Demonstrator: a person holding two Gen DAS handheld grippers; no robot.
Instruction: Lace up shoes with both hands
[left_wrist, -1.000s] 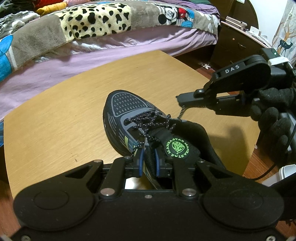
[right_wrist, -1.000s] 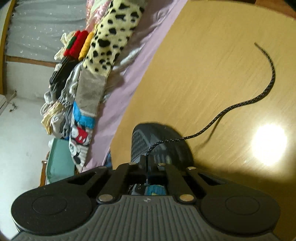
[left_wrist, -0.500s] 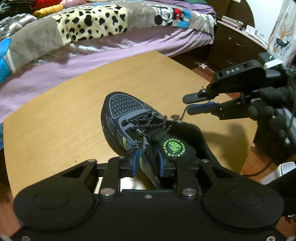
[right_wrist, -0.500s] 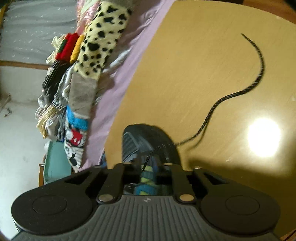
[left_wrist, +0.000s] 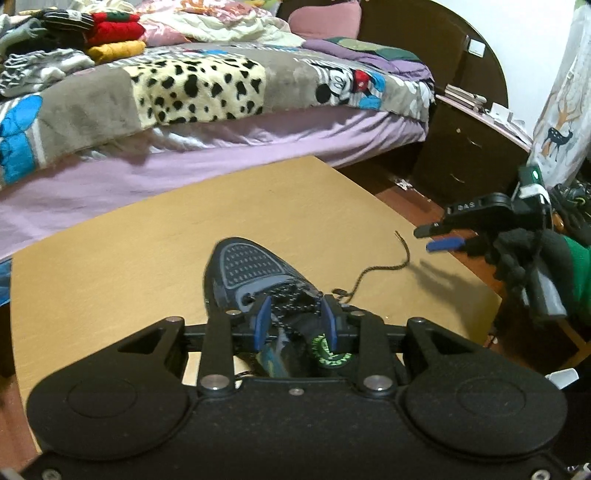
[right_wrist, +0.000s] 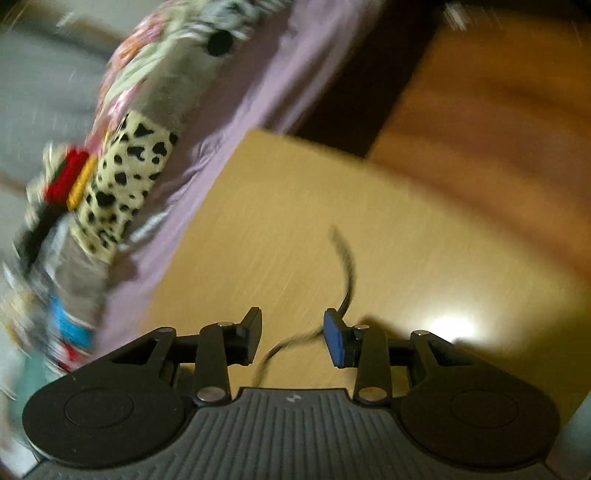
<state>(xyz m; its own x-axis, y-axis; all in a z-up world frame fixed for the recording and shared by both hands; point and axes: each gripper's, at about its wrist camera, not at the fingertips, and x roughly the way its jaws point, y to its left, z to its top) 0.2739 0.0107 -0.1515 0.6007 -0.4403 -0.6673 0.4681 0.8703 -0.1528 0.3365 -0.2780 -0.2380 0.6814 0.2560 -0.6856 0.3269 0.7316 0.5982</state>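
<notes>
Shoe (left_wrist: 255, 280) sits near the table's (left_wrist: 110, 258) near edge, toe pointing at the far edge where the bed (left_wrist: 184, 147) runs alongside. We judge that is so the tongue and eyelets face us and both hands can work the lacing from the near side.

Free lace (left_wrist: 384, 266) trails off the shoe's right side and lies loose on the table toward the right edge, tip curling up. It looks parked there, clear of the eyelets.

Left gripper (left_wrist: 295, 321): jaws part-open, straddling the crossed laces at the tongue. Its opening has not changed in the last half second. Blue pads (left_wrist: 262, 321) flank the laces; we see no pinch, so released.

Right gripper (left_wrist: 428, 240): off by the right edge, above the table, well apart from the shoe. Jaws have just been opening. In the blurred right wrist view the lace passes under the gap and past the right pad, but nothing is pressed between them: released, holding nothing.

We read this as a regrip pause: next eyelet pass not yet started.
</notes>
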